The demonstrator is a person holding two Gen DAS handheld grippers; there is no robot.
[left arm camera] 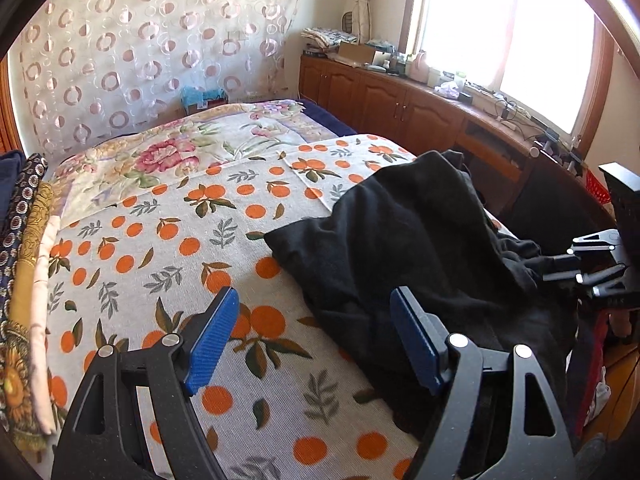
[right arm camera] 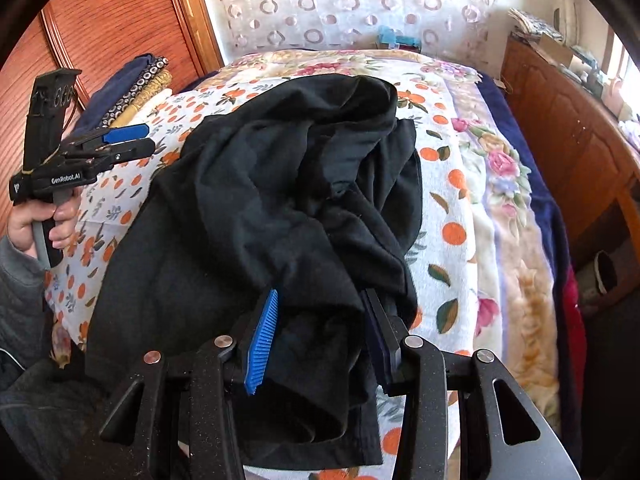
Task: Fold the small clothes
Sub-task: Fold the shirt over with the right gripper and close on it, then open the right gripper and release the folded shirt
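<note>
Crumpled black cotton garment (right arm camera: 280,208) bunched between right gripper (right arm camera: 320,340) jaws, clamped for spreading; left gripper (left arm camera: 316,336) jaws apart, empty, beside garment's edge over orange-print bed cover (left arm camera: 160,248).

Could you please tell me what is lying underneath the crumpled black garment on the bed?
The black garment lies on the orange-print cloth, which covers a floral blanket. Whatever lies directly beneath the garment's bulk is covered.
</note>
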